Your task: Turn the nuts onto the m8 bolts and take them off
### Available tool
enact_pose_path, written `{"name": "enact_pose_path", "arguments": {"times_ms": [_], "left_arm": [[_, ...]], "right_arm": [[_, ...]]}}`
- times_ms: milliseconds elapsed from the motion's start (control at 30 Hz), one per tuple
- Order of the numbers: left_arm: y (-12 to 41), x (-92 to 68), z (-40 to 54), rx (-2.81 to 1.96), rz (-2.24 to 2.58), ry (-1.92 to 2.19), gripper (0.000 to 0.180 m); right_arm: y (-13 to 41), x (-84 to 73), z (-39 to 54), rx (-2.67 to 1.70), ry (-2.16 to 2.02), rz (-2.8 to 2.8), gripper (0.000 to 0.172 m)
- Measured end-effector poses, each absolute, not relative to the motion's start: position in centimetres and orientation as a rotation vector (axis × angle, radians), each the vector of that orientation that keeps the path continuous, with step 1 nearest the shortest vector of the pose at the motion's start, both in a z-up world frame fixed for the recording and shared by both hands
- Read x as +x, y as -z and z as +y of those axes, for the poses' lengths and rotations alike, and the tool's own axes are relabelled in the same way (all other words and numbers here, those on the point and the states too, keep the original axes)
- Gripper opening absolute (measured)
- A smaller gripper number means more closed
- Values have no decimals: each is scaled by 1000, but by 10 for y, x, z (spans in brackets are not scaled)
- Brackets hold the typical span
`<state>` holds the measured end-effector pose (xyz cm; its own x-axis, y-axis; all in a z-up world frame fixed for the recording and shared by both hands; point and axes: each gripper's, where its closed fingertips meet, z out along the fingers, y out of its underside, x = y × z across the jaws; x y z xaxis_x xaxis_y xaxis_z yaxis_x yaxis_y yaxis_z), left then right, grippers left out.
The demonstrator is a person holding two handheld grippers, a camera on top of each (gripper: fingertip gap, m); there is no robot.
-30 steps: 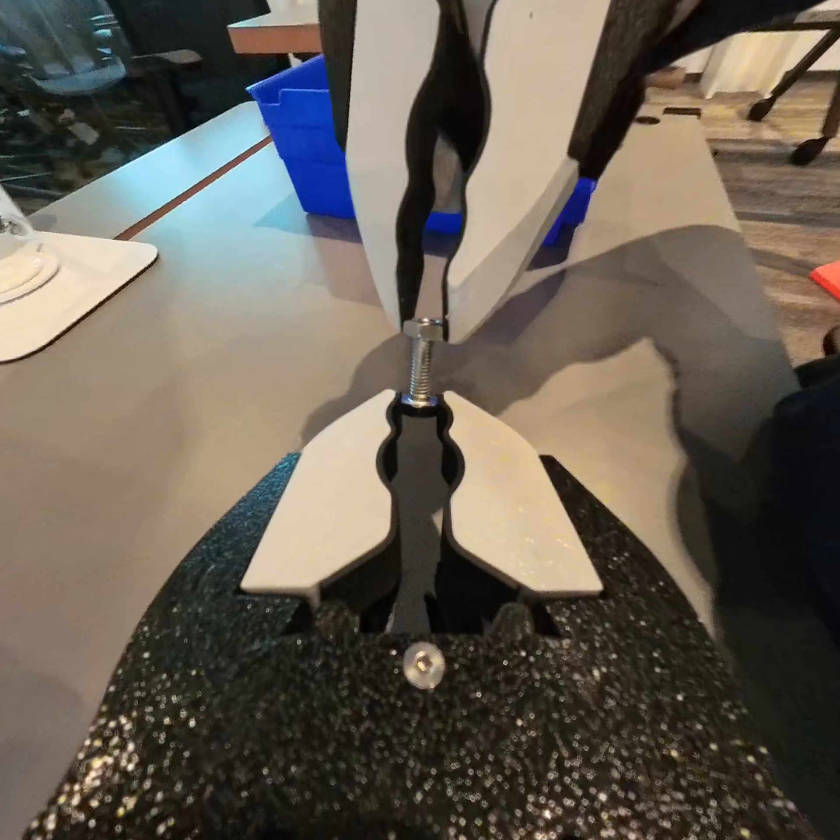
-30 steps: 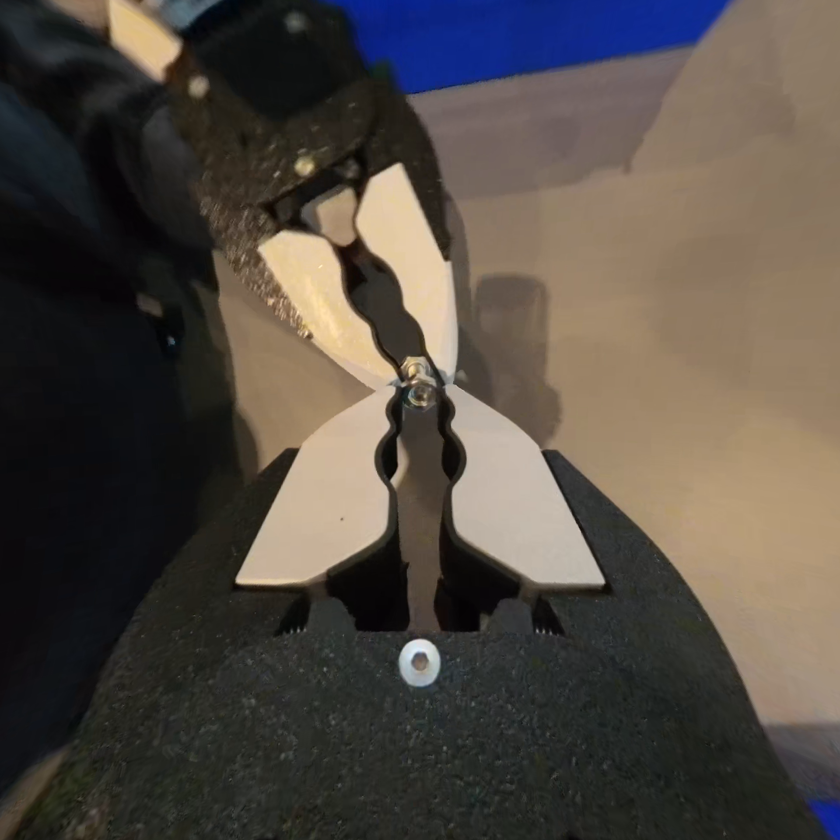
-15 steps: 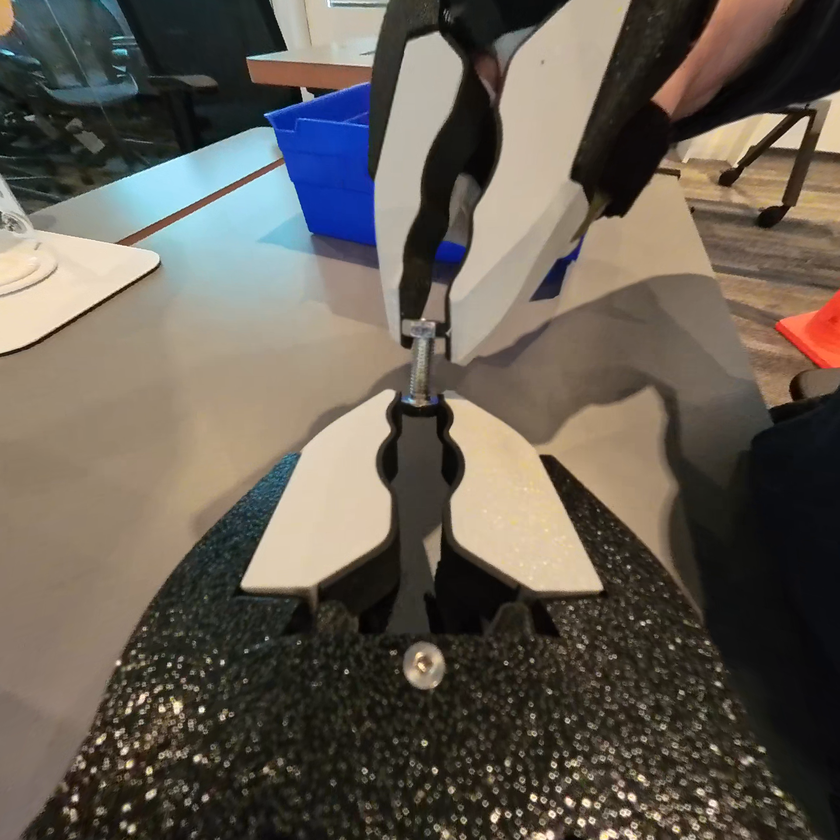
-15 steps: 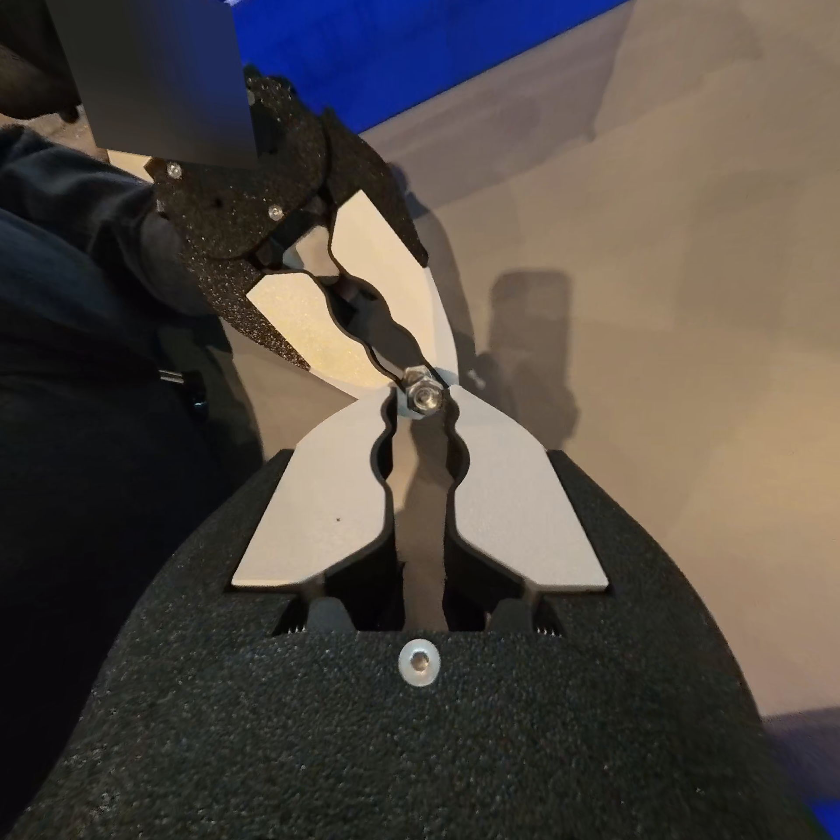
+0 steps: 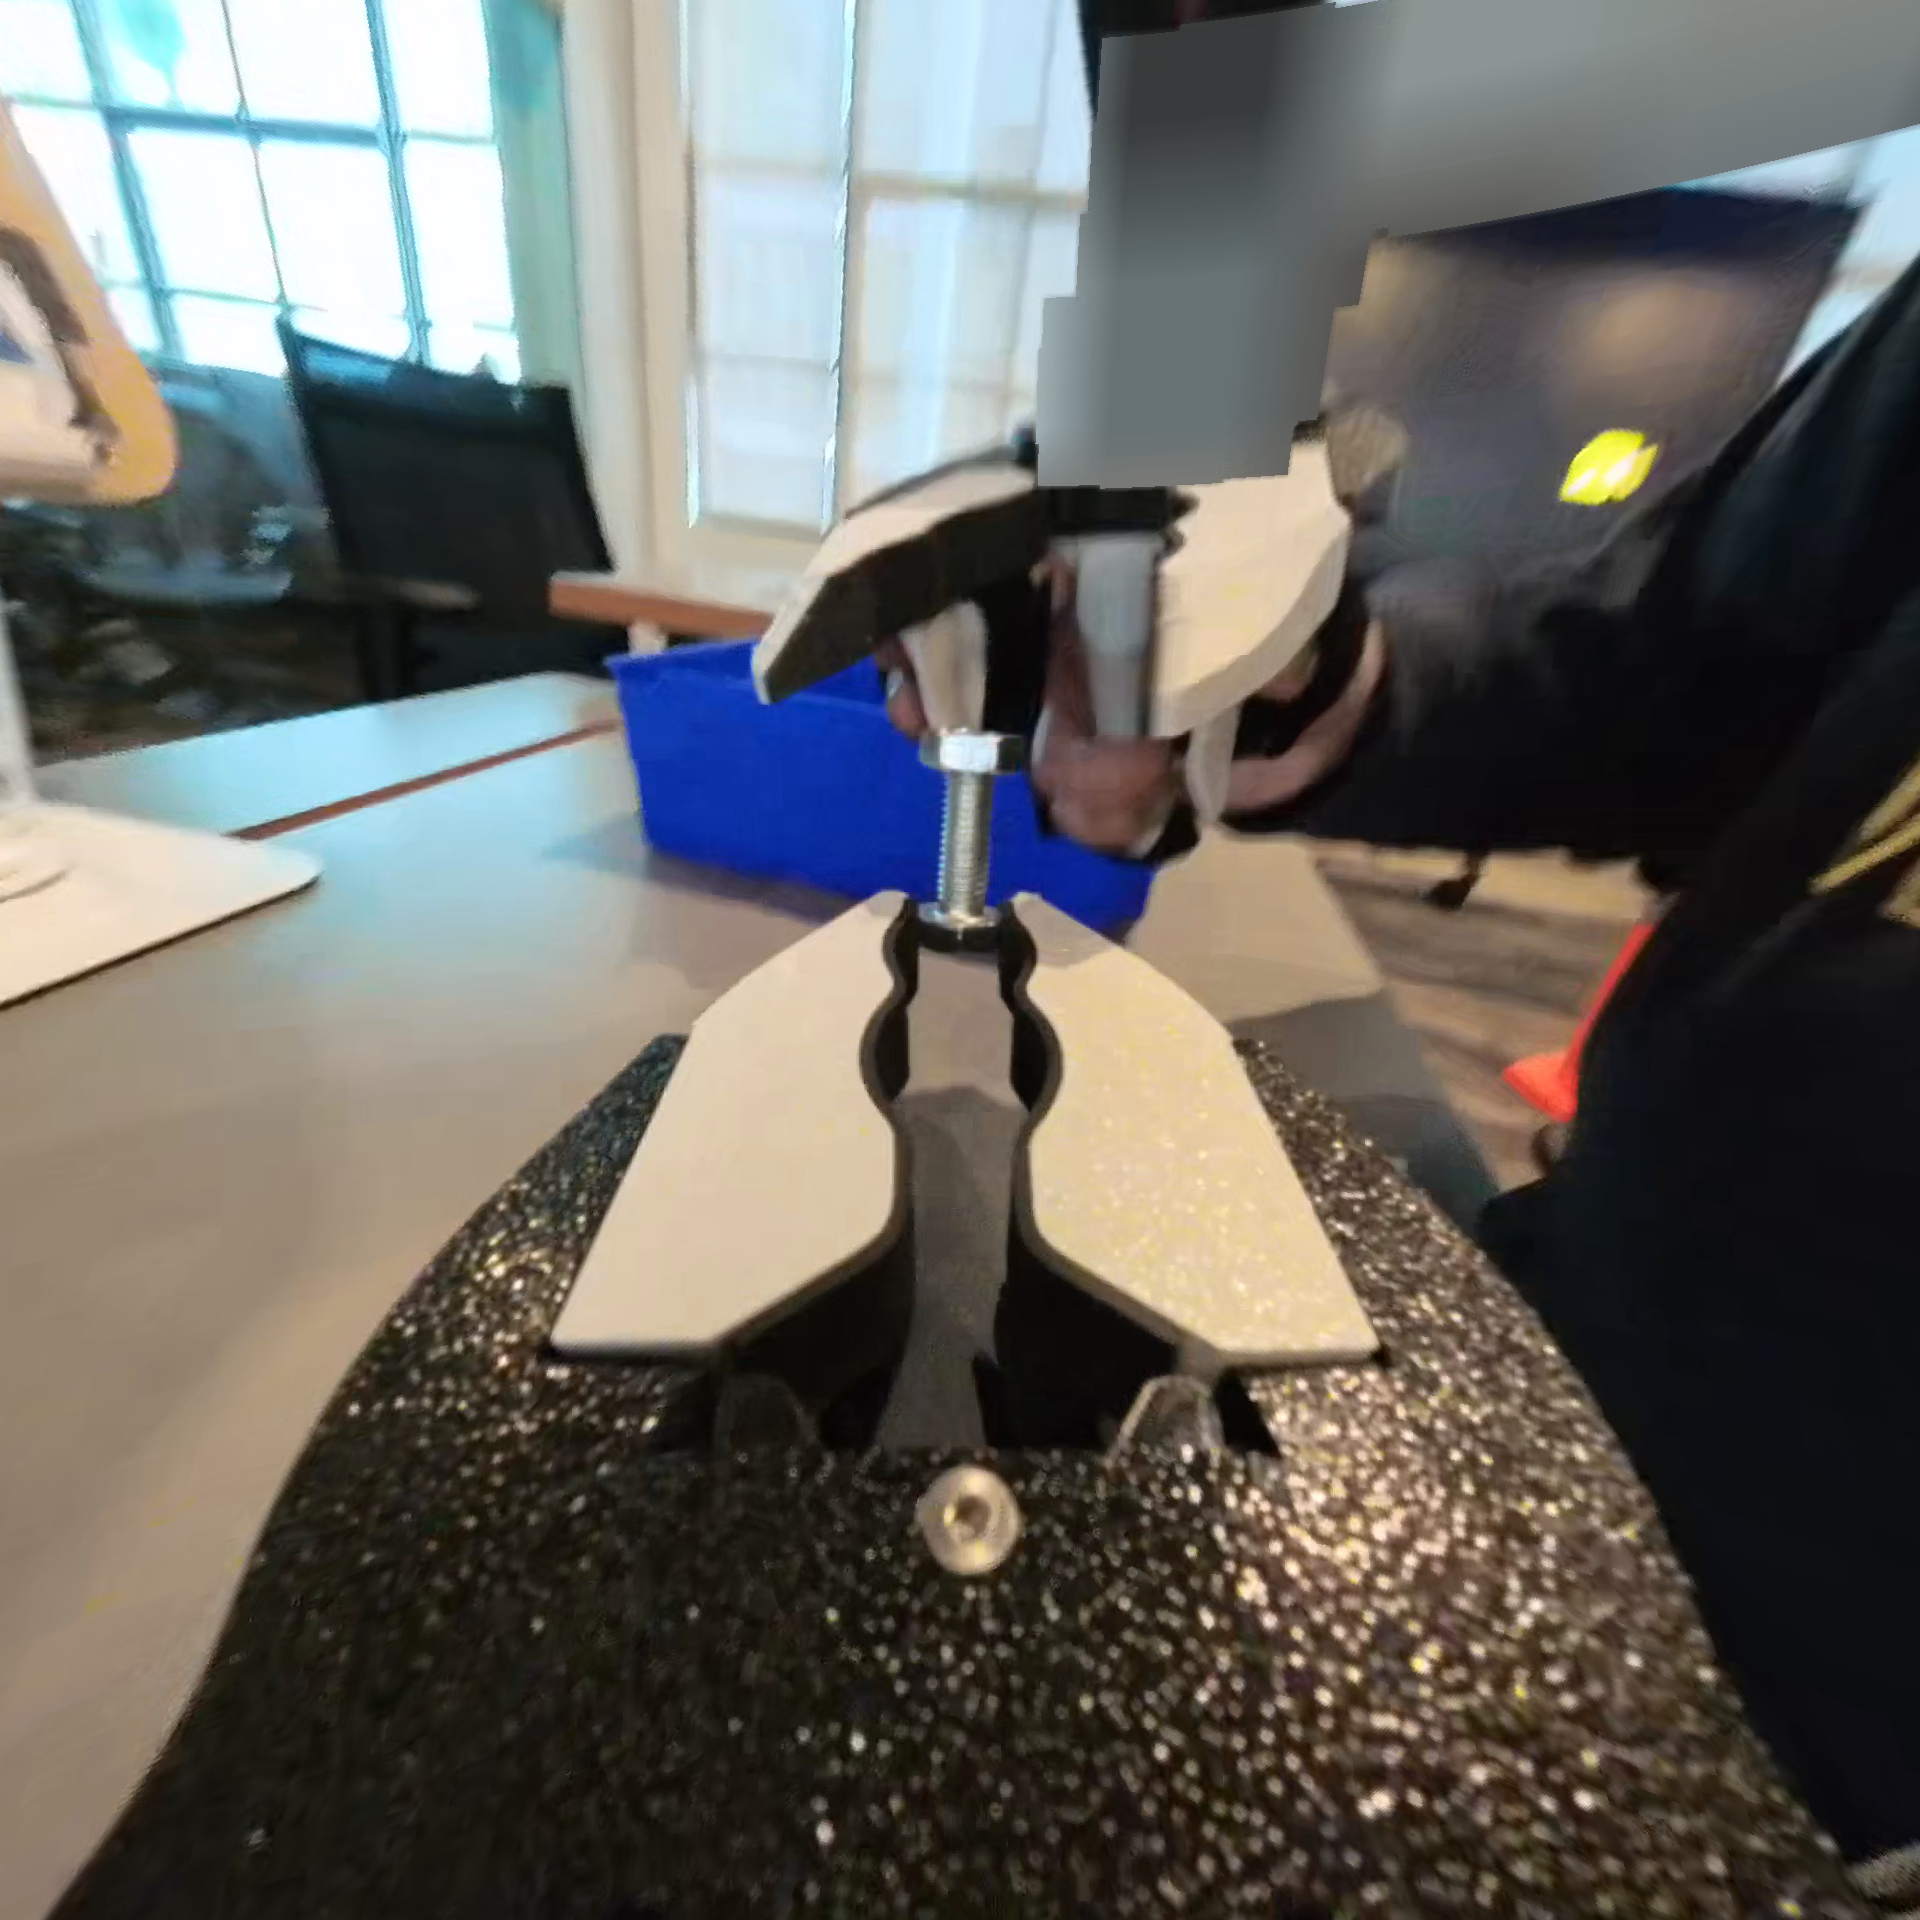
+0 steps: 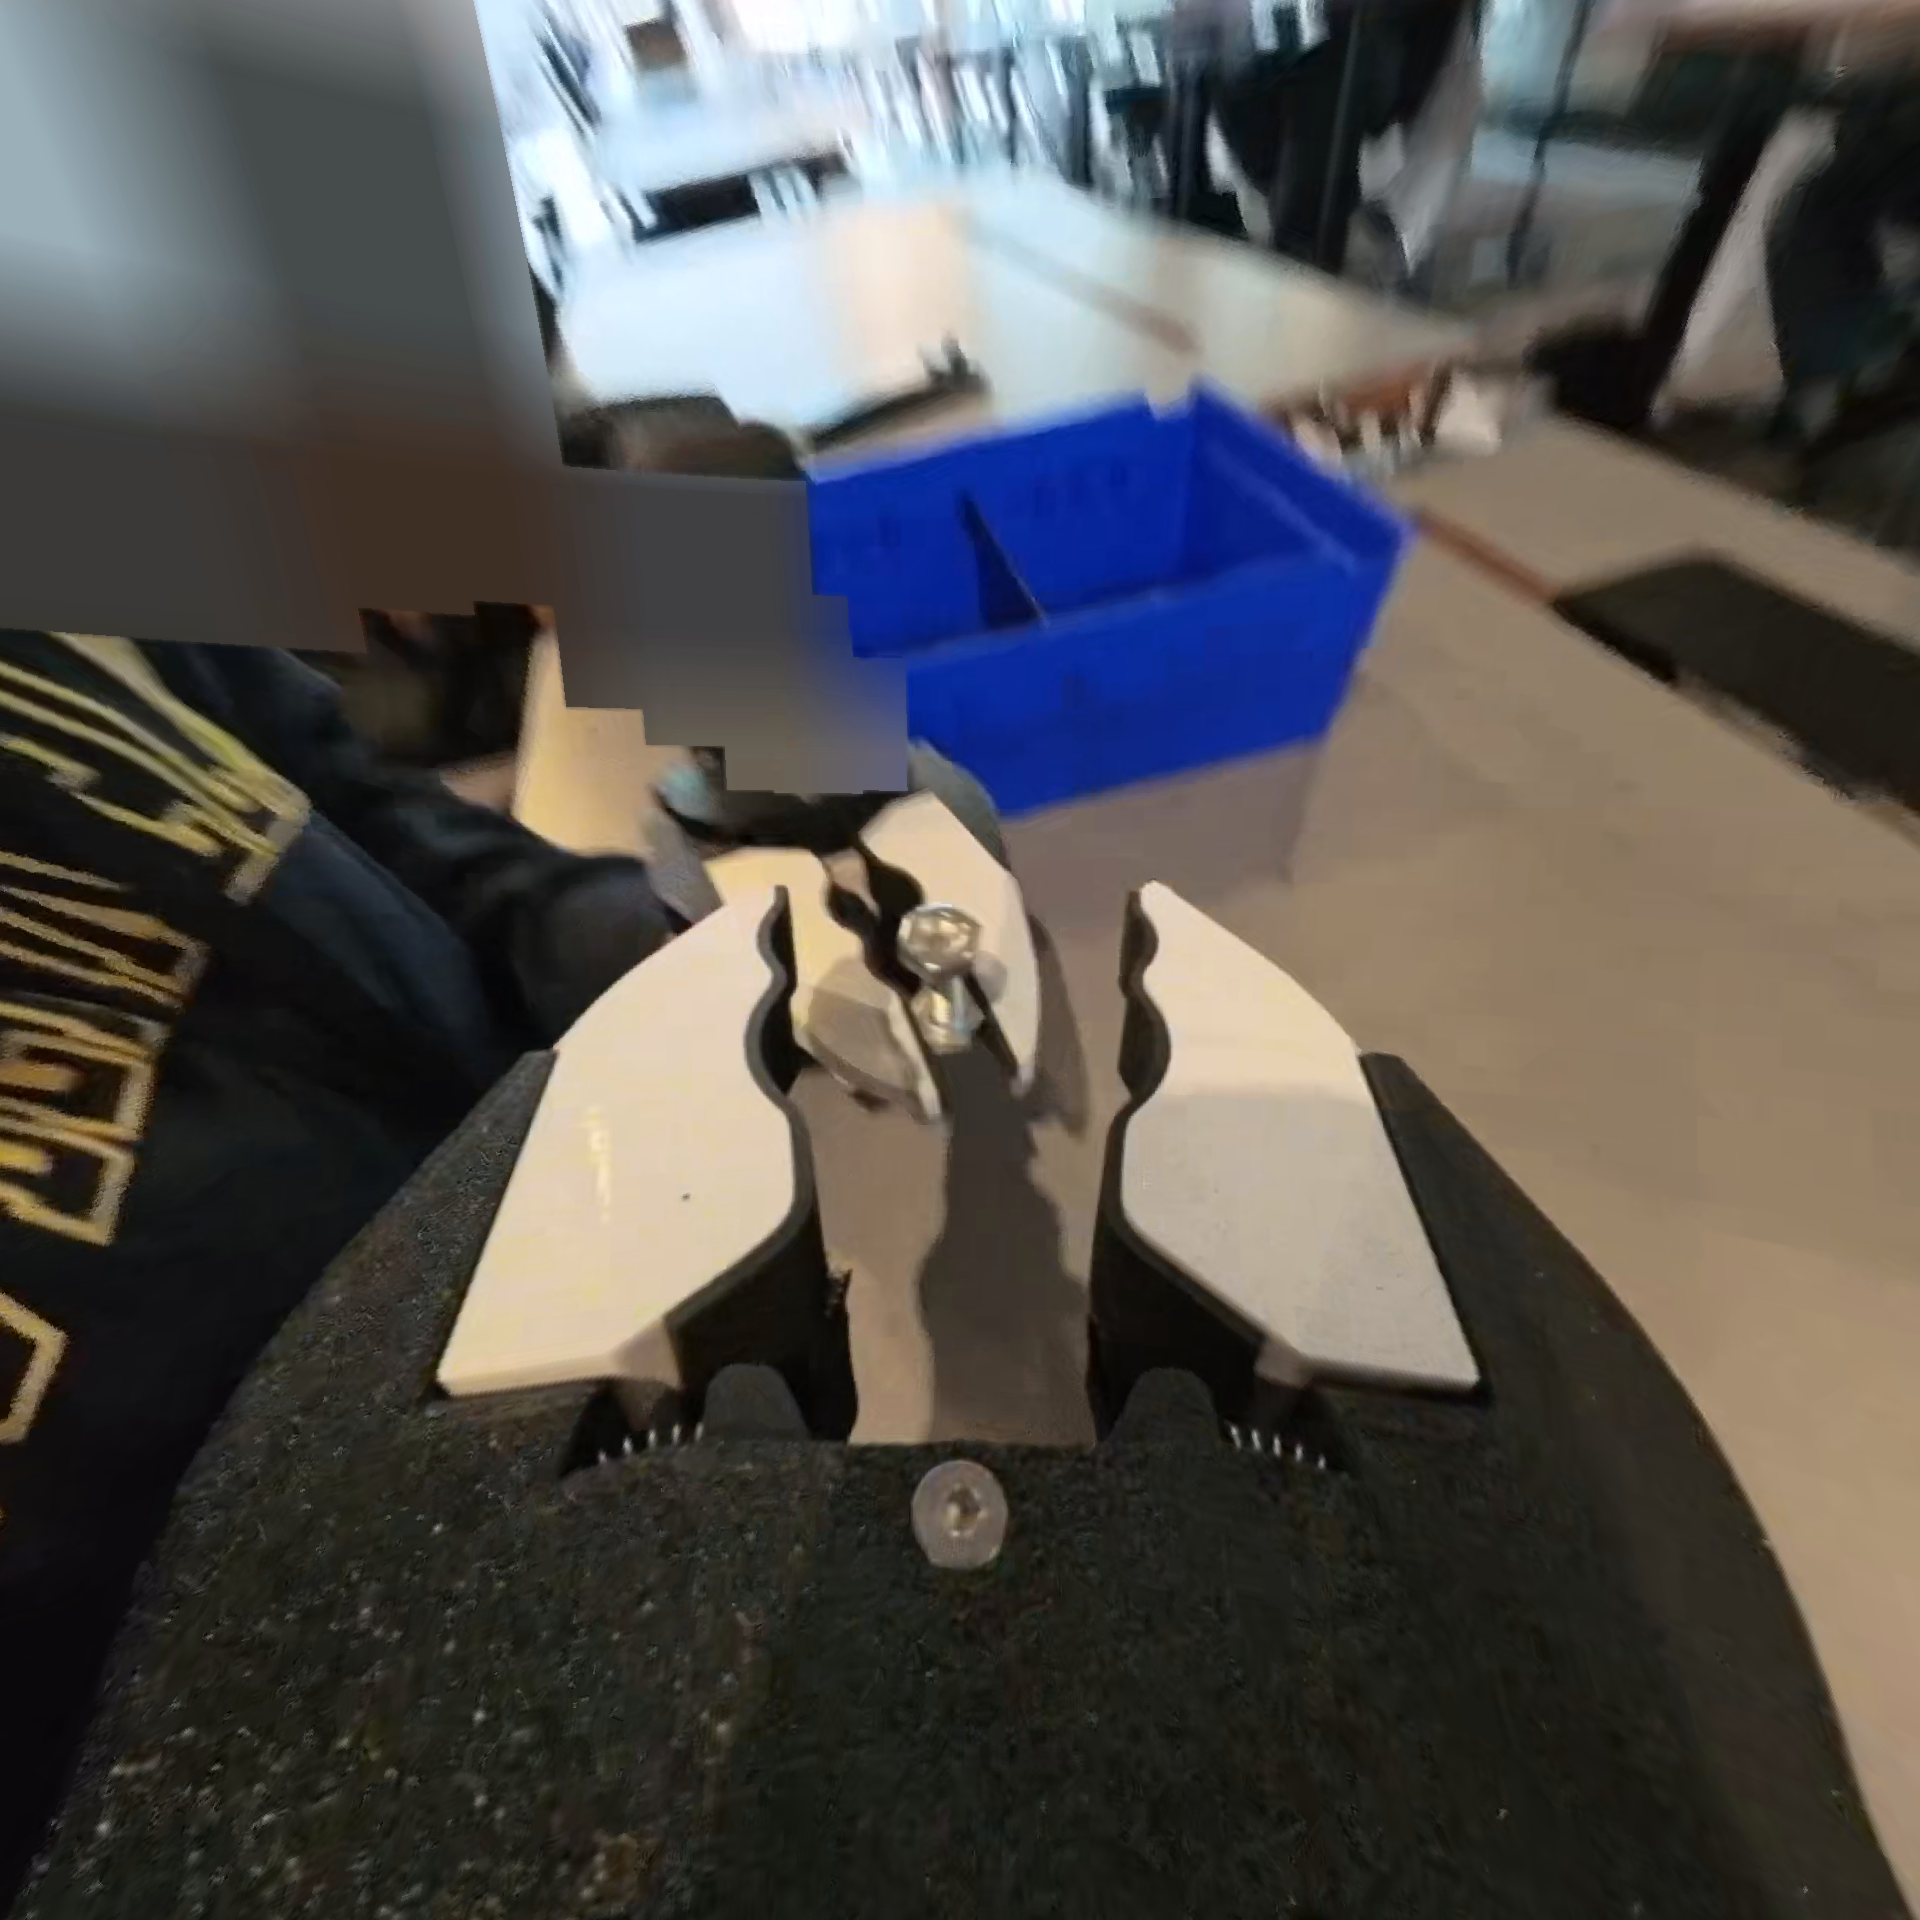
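My left gripper [image 5: 954, 914] is shut on a silver nut [image 5: 956, 916] at its fingertips. A silver M8 bolt [image 5: 966, 831] is threaded in the nut and stands upright, its hex head [image 5: 971, 750] on top. My right gripper [image 5: 1039, 717] hangs just above the head, open and tilted, touching nothing. In the right wrist view my right gripper [image 6: 956, 920] is wide open with the bolt head [image 6: 935, 935] between its fingers but apart from both. The left gripper [image 6: 951, 1029] shows beyond it, still holding the nut [image 6: 951, 1023].
A blue divided bin [image 5: 790, 790] stands on the grey table [image 5: 312, 1091] behind the grippers; it also shows in the right wrist view [image 6: 1143, 623]. A white mat [image 5: 125, 894] lies at the far left. A person's dark sleeve [image 5: 1662, 675] is on the right. An orange cone [image 5: 1590, 1039] is on the floor. Spacing between my two grippers at the tips: around 4 centimeters.
My right gripper was shut on the bolt head; it has opened wide, let go and lifted slightly. My left gripper still holds the nut and has tilted upward.
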<state>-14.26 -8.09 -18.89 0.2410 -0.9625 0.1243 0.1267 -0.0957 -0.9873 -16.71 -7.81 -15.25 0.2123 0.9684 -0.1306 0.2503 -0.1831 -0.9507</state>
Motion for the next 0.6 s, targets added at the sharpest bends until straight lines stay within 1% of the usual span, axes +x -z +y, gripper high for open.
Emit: {"name": "enact_pose_path", "arguments": {"times_ms": [133,200,600], "left_arm": [[179,-145,-89,-1228,864,1315,14],[178,-145,-92,-1209,859,1358,14],[177,-147,-91,-1196,848,1377,14]], "right_arm": [[137,-181,-96,-1386,-1260,-1100,60],[138,-184,-101,-1358,-1296,-1120,57],[147,-169,-101,-1366,-1196,-1188,46]]}}
